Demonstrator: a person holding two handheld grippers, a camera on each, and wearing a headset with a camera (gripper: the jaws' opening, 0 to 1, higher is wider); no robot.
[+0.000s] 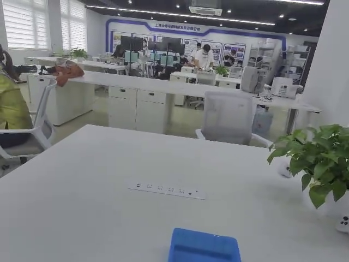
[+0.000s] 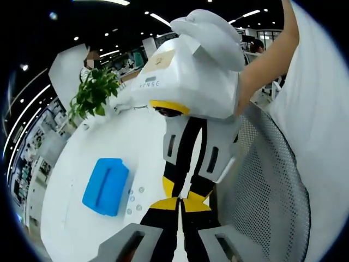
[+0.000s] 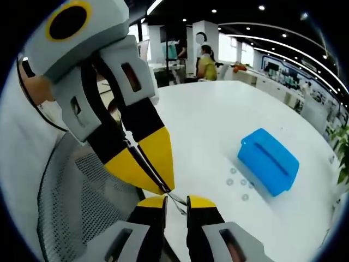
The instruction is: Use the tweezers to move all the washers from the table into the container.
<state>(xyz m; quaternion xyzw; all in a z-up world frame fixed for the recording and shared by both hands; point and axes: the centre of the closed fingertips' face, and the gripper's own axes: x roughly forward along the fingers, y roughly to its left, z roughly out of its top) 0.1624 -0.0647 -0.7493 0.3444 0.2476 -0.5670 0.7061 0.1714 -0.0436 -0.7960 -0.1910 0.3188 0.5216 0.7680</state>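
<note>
Btwn L hand-held gripper (image 3: pixel 163 188) jaws, tweezers (image 3: pixel 177 201) barely vis.

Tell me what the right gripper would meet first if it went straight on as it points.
Most likely the tweezers shut in the left gripper; their tip lies just ahead of the right gripper.

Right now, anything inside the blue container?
Cannot tell: the blue container shows a closed-looking top with a long recess, hiding the inside. Several washers lie on the table beside it.
</note>
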